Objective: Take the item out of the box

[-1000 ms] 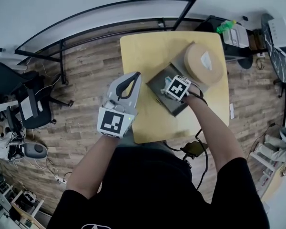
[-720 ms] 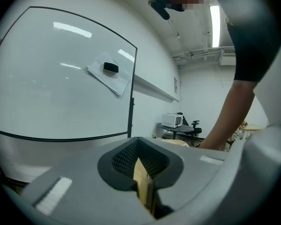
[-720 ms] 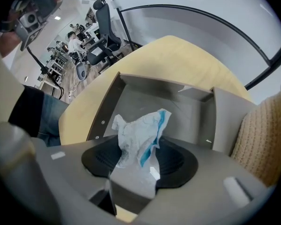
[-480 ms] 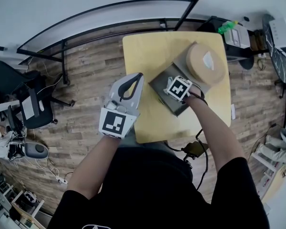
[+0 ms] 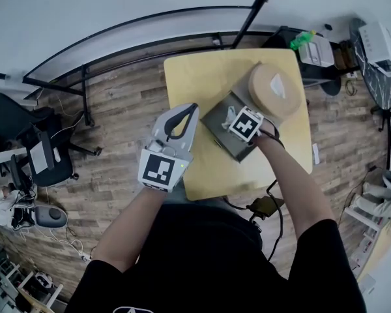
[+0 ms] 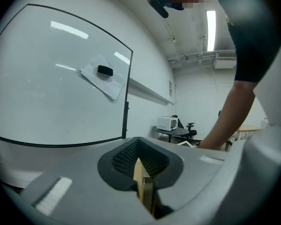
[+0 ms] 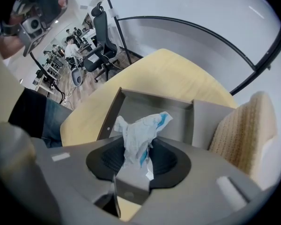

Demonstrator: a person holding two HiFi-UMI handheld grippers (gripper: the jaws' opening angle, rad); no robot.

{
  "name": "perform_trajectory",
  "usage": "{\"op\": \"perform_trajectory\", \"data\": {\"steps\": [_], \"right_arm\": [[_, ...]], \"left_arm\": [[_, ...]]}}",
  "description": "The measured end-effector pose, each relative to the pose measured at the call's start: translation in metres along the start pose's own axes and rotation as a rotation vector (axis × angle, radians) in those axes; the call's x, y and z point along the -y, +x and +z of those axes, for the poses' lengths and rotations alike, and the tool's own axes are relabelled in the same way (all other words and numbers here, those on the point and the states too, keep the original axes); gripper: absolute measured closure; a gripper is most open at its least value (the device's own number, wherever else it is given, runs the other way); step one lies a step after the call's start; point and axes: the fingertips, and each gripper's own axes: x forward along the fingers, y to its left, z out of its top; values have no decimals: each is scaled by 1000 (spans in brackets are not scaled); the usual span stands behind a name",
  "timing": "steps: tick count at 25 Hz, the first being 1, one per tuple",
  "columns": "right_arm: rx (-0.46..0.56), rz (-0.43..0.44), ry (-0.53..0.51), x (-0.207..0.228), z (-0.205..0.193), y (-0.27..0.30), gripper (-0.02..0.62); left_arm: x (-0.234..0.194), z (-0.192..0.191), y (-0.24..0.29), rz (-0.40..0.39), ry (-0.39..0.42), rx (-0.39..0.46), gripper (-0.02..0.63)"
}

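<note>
An open grey box stands on the yellow table. My right gripper points straight down over the box; in the head view only its marker cube shows. Its jaws have just been closing and are shut on a crumpled white and blue wrapper, which hangs just above the box floor. My left gripper hovers over the table's left edge, fingertips together, holding nothing. In the left gripper view, that gripper faces a whiteboard.
A round tan woven lid lies against the box's far right side, showing again in the right gripper view. A black office chair stands left of the table. Cabinets with a green bottle are at the back right.
The right gripper has risen a little over the box. The left gripper has stayed in place.
</note>
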Motion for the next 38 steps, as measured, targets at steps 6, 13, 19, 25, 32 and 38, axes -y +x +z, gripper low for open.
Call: {"op": "perform_trajectory", "data": {"steps": [6, 13, 19, 25, 32, 38], "right_arm": [[96, -76, -2, 5, 16, -59, 449], [308, -218, -3, 7, 39, -149, 451], [485, -383, 39, 6, 37, -222, 456], [657, -504, 134, 3, 35, -275, 457], [907, -615, 263, -8, 32, -325, 462], [1076, -698, 340, -14, 25, -361, 462]], "left_arm": [[11, 18, 14, -42, -7, 10, 607], [32, 46, 36, -117, 32, 71, 607], [52, 68, 47, -163, 42, 101, 607], [62, 90, 54, -205, 90, 142, 607], [73, 110, 57, -230, 119, 153, 607], [79, 128, 59, -239, 149, 177, 607]]}}
